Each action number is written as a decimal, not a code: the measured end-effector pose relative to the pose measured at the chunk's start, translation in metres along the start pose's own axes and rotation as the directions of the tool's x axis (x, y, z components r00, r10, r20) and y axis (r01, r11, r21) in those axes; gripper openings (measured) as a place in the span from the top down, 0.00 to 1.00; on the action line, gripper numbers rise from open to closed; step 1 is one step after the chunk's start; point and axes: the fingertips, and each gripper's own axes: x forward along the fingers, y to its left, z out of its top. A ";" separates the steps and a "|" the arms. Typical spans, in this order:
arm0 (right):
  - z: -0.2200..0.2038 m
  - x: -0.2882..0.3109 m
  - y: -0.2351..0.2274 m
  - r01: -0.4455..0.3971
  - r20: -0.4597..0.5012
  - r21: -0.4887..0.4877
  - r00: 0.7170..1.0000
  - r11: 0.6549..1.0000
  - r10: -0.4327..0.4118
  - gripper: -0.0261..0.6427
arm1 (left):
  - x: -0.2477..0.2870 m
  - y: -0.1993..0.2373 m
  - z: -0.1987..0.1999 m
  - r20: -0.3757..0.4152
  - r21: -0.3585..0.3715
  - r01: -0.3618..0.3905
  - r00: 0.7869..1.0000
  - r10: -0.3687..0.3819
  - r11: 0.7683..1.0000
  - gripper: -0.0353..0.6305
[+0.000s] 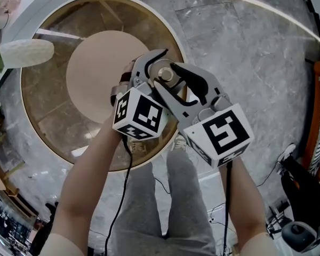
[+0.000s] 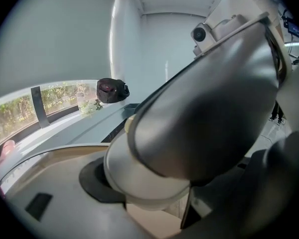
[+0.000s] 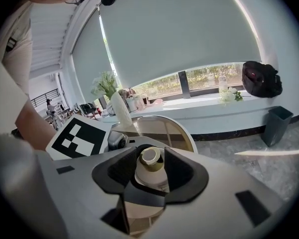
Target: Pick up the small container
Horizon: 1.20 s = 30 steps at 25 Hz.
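Cream-white plastic, capped and narrow at the neck: look for the small container (image 3: 150,174) between the two crossed tools, over the right-hand edge of the round table (image 1: 48,121). Cannot tell whether it stands on the table or hangs clear of it, with the base hidden in every view. To do this step well, hold the left tool steady and bring the other onto the body below the neck, never onto the cap. Centre the body between the right-hand pads before squeezing, then close slowly and evenly to avoid tipping or twisting it against the opposite grip. Lift straight up only once both flanks feel firmly held, and beware of catching one tool's jaw on the other, given how closely they cross in the head view. Starting at the left, note the left hand-held gripper (image 2: 154,190), apparently clamped on the small container, with a dark pad (image 2: 95,180) pressed to its rounded white side and most of that view blocked by the big grey jaw of the neighbouring tool. Moving right, find the right hand-held gripper (image 3: 151,169) spread to full width, straddling the container's body, pads (image 3: 182,169) just beside its flanks with no squeeze apparent. Grips nothing at this point, by that reading.
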 end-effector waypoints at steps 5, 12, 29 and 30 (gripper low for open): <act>0.000 0.005 0.004 -0.030 -0.024 -0.069 0.999 0.997 0.028 0.71 | 0.000 -0.002 0.000 0.001 0.009 0.018 1.000 -0.018 1.000 0.43; -0.006 0.001 0.009 -0.116 -0.057 -0.204 0.993 0.972 0.106 0.76 | -0.003 -0.010 -0.002 0.000 0.048 0.078 0.997 -0.078 0.996 0.43; 0.026 -0.019 0.030 -0.116 -0.033 -0.207 0.993 0.972 0.111 0.77 | -0.035 -0.010 0.025 -0.026 0.004 0.068 0.997 -0.068 0.998 0.43; 0.034 -0.025 0.033 -0.117 -0.033 -0.204 0.993 0.972 0.113 0.77 | -0.041 -0.010 0.033 -0.031 0.001 0.072 0.997 -0.072 0.997 0.43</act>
